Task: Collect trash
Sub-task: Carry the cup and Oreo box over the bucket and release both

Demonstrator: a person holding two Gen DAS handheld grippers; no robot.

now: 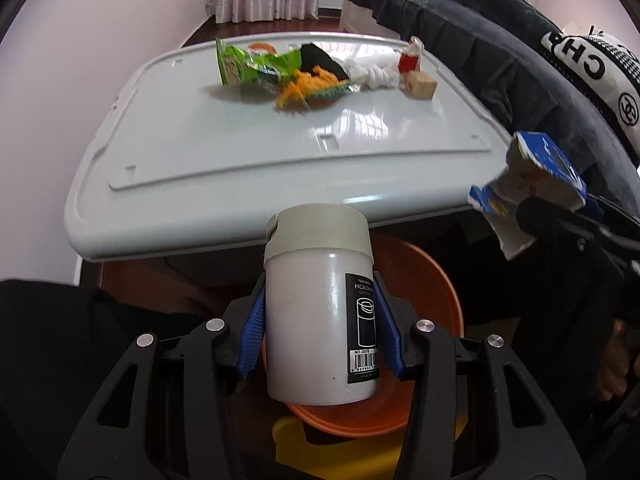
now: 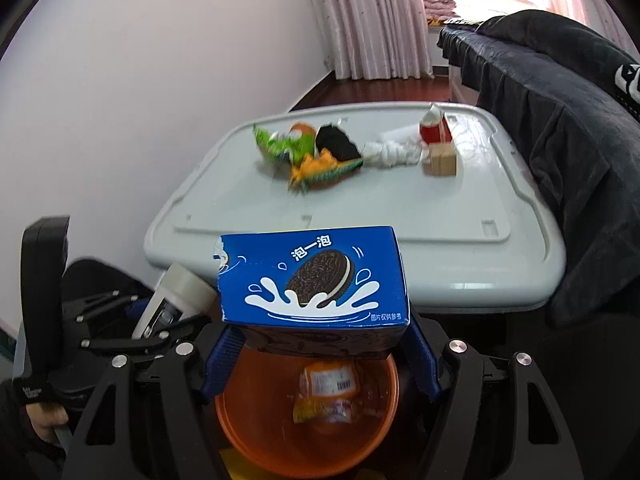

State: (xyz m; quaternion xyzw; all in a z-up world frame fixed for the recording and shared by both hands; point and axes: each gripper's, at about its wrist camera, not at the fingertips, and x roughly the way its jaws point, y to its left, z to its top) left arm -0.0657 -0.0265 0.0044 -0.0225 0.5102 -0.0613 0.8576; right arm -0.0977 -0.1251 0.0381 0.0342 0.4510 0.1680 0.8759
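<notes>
Our left gripper (image 1: 320, 320) clamps a white plastic bottle (image 1: 316, 304); our right gripper (image 2: 320, 356) clamps a torn blue cardboard cookie box (image 2: 314, 280). Both hang over an orange plastic basin (image 2: 248, 424) holding an orange wrapper (image 2: 328, 392). Beyond, crumpled wrappers (image 1: 260, 66) litter the pale grey worktop (image 1: 240, 148).

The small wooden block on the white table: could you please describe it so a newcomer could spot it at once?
Start at the white table with its row of litter along the far side. At the row's right end, beside the dark blanket, sits the wooden block, just in front of a red carton. It alone is a plain tan cube.
</notes>
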